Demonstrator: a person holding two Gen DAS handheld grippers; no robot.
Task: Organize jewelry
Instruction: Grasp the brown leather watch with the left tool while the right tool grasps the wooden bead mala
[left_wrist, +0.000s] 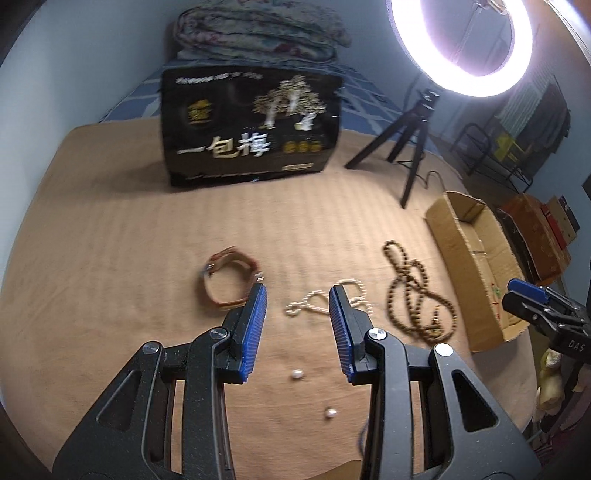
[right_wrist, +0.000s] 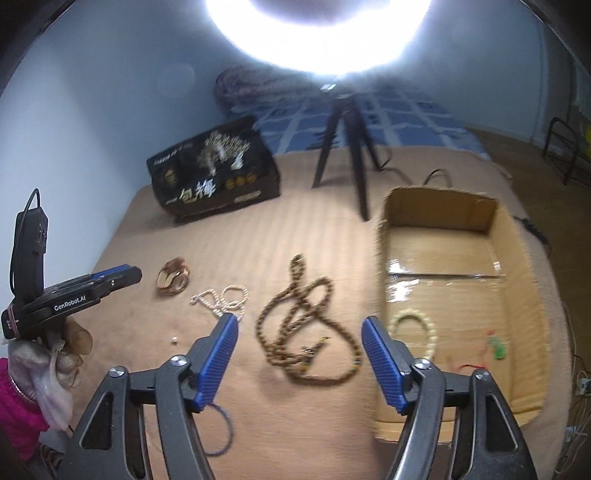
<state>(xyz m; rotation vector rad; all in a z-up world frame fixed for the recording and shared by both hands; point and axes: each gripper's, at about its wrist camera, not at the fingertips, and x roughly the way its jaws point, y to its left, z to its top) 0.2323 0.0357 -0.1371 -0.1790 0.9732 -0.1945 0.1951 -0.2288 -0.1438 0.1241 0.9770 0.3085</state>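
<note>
Left gripper (left_wrist: 297, 295) is hovering with jaws spread and empty; the white pearl necklace (left_wrist: 325, 302) is lying on the tan blanket (left_wrist: 110, 258) just ahead, between its fingertips. Right gripper (right_wrist: 299, 325) is likewise gaping, holding nothing, with the brown bead necklace (right_wrist: 306, 325) lying between its tips, beside the cardboard box (right_wrist: 517, 295).

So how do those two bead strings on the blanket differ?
The long brown wooden bead strand is dark, with bigger beads, sprawled in wide loops nearer the open cardboard box. The small white pearl strand is pale, finer and bunched smaller. Both lie loose, untouched.
</note>
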